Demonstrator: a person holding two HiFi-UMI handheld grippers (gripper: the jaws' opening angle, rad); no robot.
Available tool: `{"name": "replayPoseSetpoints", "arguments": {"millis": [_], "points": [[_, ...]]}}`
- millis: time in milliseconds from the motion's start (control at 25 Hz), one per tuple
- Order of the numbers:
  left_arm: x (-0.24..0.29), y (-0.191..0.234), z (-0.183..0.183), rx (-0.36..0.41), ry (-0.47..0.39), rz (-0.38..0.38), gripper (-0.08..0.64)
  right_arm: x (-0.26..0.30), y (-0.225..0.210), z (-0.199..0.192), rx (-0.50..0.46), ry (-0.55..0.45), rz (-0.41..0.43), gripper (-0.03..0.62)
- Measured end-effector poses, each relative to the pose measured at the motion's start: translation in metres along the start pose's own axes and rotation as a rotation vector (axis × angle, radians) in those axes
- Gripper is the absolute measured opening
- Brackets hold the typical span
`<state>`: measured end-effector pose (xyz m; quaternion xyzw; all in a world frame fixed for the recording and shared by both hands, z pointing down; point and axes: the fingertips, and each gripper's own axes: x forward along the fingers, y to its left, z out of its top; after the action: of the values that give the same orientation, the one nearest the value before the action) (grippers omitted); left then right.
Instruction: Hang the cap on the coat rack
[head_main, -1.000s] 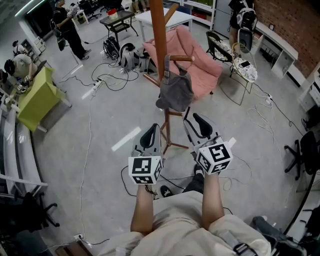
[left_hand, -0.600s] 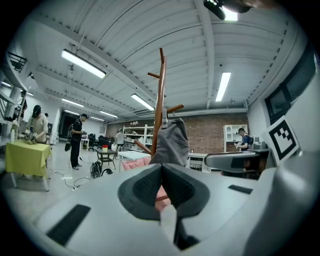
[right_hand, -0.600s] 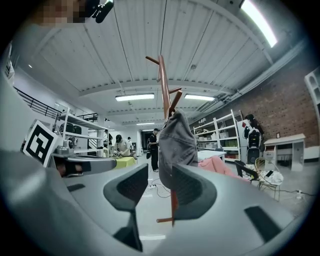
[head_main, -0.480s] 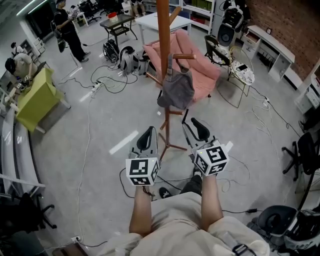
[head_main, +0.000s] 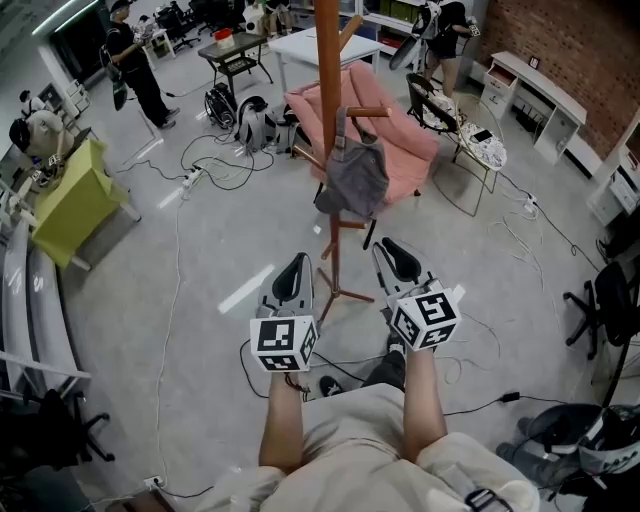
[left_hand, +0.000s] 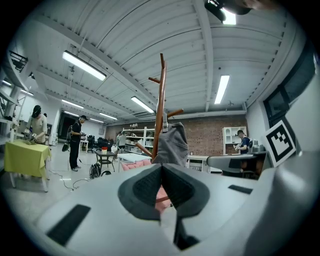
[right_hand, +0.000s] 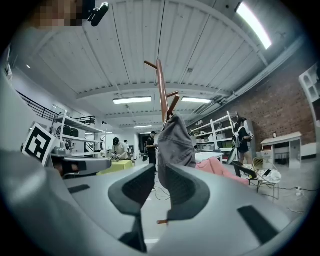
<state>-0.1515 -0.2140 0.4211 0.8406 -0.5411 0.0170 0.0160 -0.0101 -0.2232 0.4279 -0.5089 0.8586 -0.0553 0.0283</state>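
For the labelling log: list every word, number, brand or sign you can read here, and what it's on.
No readable text anywhere.
Left cube, right cube: black-and-white square patterns only, no letters.
Cap: no print visible.
Shelves: too small to tell.

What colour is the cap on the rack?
The cap is grey, clearest in the head view.

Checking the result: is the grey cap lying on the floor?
No, the grey cap hangs from a side peg of the coat rack, well above ground.
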Motion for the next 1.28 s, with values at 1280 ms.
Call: {"name": "replayPoseSetpoints", "arguments": {"millis": [1280], "points": [[-0.001,0.007,0.001,0.008,-0.001,-0.009,0.008,0.008,0.01,0.004,-0.032,0.008,0.015,0.003]]}}
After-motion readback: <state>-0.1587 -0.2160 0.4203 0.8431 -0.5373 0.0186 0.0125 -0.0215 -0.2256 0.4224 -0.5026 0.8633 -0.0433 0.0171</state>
